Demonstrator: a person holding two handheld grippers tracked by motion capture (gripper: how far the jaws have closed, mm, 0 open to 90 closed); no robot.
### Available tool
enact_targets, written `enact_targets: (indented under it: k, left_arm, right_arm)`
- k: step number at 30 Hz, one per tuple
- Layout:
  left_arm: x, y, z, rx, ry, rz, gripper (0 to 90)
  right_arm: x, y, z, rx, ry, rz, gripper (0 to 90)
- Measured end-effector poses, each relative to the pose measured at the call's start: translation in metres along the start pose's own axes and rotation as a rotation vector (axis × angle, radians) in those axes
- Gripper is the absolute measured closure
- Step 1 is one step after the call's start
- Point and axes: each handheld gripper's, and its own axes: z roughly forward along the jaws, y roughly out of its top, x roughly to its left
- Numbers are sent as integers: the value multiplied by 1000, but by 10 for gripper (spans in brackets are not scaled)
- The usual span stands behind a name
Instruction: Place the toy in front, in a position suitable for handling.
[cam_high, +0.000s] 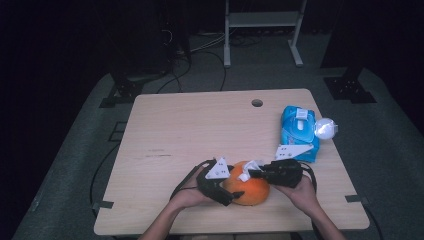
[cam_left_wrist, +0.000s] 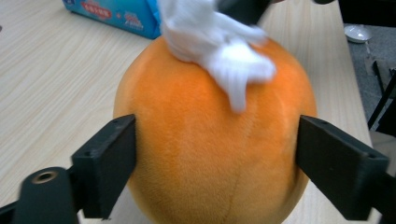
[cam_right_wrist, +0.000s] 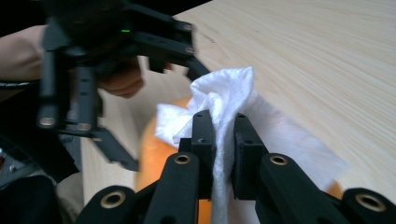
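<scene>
Orange plush ball (cam_left_wrist: 210, 140) sits clamped between left jaws; right jaws pinch white wipe (cam_right_wrist: 224, 102) atop it.

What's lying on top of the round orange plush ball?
A crumpled white wipe lies on top of the round orange plush ball, pinched by the right gripper. The left gripper clamps the ball's sides. The plush beneath the wipe is covered from sight.

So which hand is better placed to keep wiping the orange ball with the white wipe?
Right. The right gripper pinches the white wipe against the top of the orange ball; the left gripper has its jaws on the ball's sides, steadying it.
</scene>
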Motion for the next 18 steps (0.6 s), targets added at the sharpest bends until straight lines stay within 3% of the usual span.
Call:
enact_targets:
  k: [2, 5, 9, 10, 12, 14, 16, 18]
  left_arm:
    - [2, -2, -2, 9, -3, 0, 207]
    - [6, -5, -5, 20, -10, -13, 236]
    - [12, -10, -6, 19, -20, -49, 246]
    - [12, -10, -6, 19, -20, -49, 246]
    - [13, -10, -7, 17, -27, -53, 244]
    - [13, -8, -7, 20, -26, -47, 211]
    - [10, -1, -10, -17, -19, -31, 162]
    - [9, 4, -12, -67, -25, -41, 176]
  right_arm:
    - [6, 2, 3, 10, 4, -29, 810]
    - [4, 3, 2, 18, 5, -37, 810]
    - [-10, -4, -10, 30, -38, -8, 810]
    - [-10, -4, -10, 30, -38, -8, 810]
    - [-21, -10, -18, 14, -36, 46, 810]
    - [-21, -11, -18, 12, -30, 54, 810]
    - [-17, -9, -13, 26, -35, 27, 811]
    - [-14, -7, -10, 21, -20, 19, 810]
